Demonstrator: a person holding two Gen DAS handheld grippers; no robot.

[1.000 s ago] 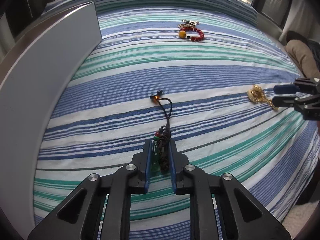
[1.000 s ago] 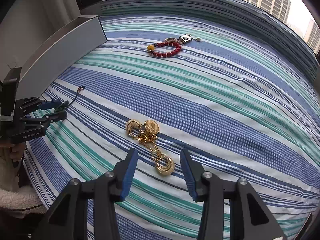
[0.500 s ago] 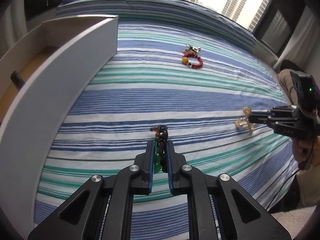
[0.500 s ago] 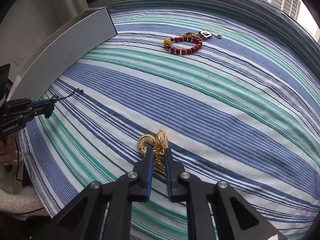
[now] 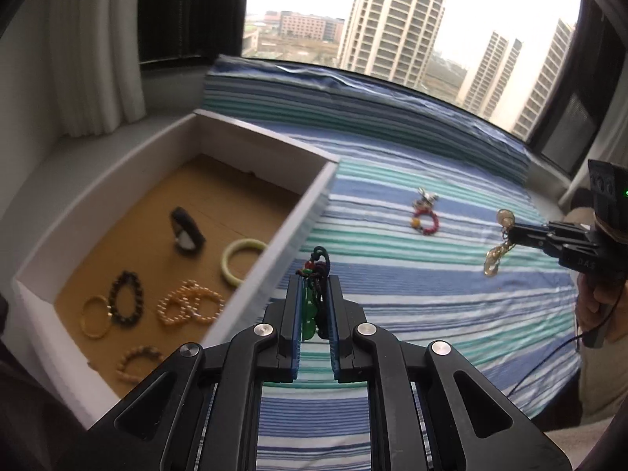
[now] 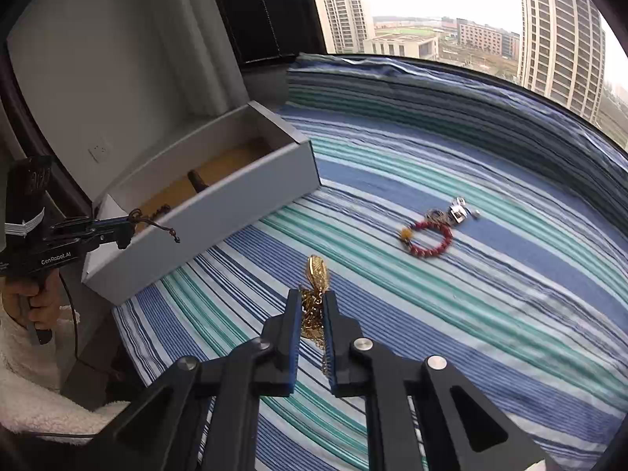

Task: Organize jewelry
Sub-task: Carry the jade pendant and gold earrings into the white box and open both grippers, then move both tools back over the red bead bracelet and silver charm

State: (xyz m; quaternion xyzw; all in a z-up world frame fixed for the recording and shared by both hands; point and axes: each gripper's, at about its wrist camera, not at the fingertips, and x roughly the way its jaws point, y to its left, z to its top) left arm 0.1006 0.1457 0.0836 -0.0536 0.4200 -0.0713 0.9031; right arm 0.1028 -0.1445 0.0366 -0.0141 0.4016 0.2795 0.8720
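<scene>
Gold chain [image 6: 313, 314] hangs bunched between the pads of the right gripper [image 6: 312, 327], which is clamped on it above the striped bedspread [image 6: 451, 314] — a loose, slippery tangle, light, likely to swing and snag, so the hold through the thick of the bunch looks sound. The left gripper [image 5: 314, 310] is pressed together on a dark cord necklace [image 5: 317, 298] with a green pendant; soft cord, limp, its free end dangling in the right-wrist view, so it should be lowered rather than flung.

Just beside the left gripper stands the white box [image 5: 298, 231], open-topped, its near wall a rim both loads must clear. Inside lie bangles and bead bracelets towards the near end; the far end of the brown floor is bare — room to drop.

Farther out on the bedspread, a red bead bracelet [image 6: 429, 241] and a silver piece [image 6: 457, 212] touching it remain, well apart from the box.
</scene>
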